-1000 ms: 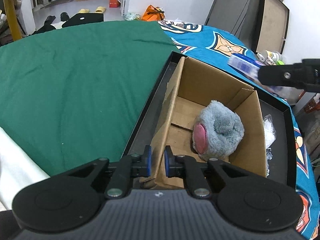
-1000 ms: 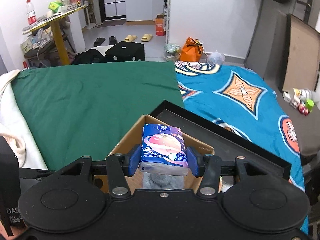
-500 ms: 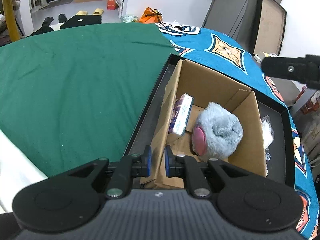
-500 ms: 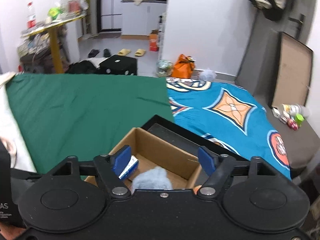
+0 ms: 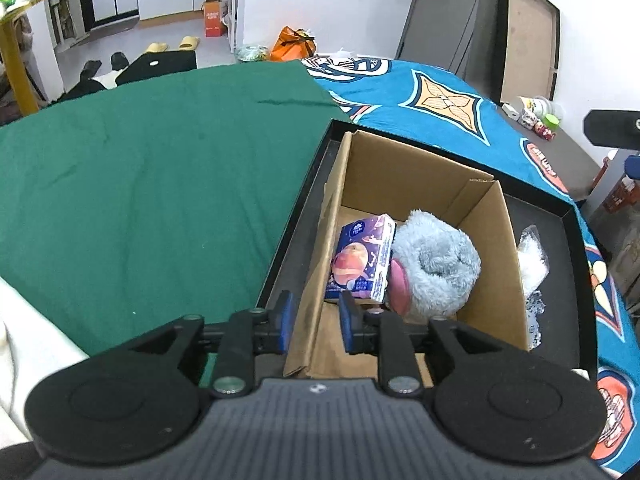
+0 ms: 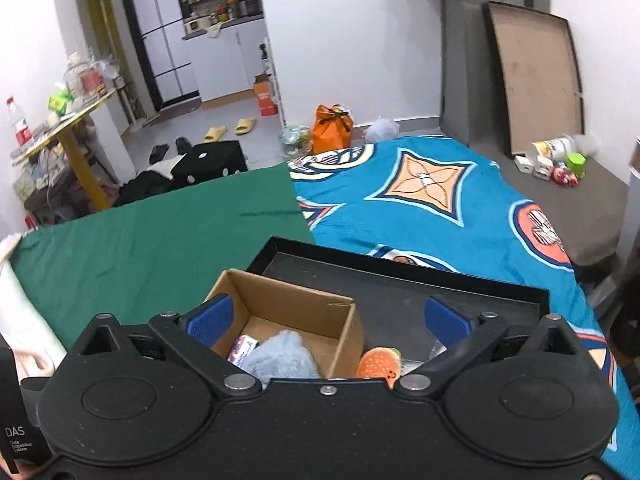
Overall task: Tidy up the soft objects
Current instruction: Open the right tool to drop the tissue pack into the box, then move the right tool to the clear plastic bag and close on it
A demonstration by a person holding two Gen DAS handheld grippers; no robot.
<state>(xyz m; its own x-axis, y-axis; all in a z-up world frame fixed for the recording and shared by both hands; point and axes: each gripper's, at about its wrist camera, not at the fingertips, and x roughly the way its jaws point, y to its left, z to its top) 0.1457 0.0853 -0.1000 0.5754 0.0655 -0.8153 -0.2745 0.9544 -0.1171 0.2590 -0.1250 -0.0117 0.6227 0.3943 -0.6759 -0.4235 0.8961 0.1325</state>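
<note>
A cardboard box (image 5: 420, 184) stands in a black tray (image 5: 552, 220) on the bed. Inside it lie a purple tissue pack (image 5: 360, 264) and a grey fluffy plush with a pink patch (image 5: 436, 268), side by side. My left gripper (image 5: 314, 322) has its jaws closed on the box's near left wall. My right gripper (image 6: 326, 318) is open and empty, raised above the box (image 6: 288, 308); the tissue pack (image 6: 242, 348), the plush (image 6: 280, 356) and an orange soft toy (image 6: 378, 362) beside the box show below it.
A green sheet (image 5: 140, 184) covers the bed left of the tray and a blue patterned sheet (image 5: 440, 104) lies behind it. Clear plastic wrap (image 5: 532, 264) lies in the tray right of the box. A small side surface with bottles (image 6: 556, 160) stands at far right.
My right gripper opened and dropped the tissue pack into the box, then rose and pulled back. The pack now leans beside the plush. My left gripper stays on the box wall.
</note>
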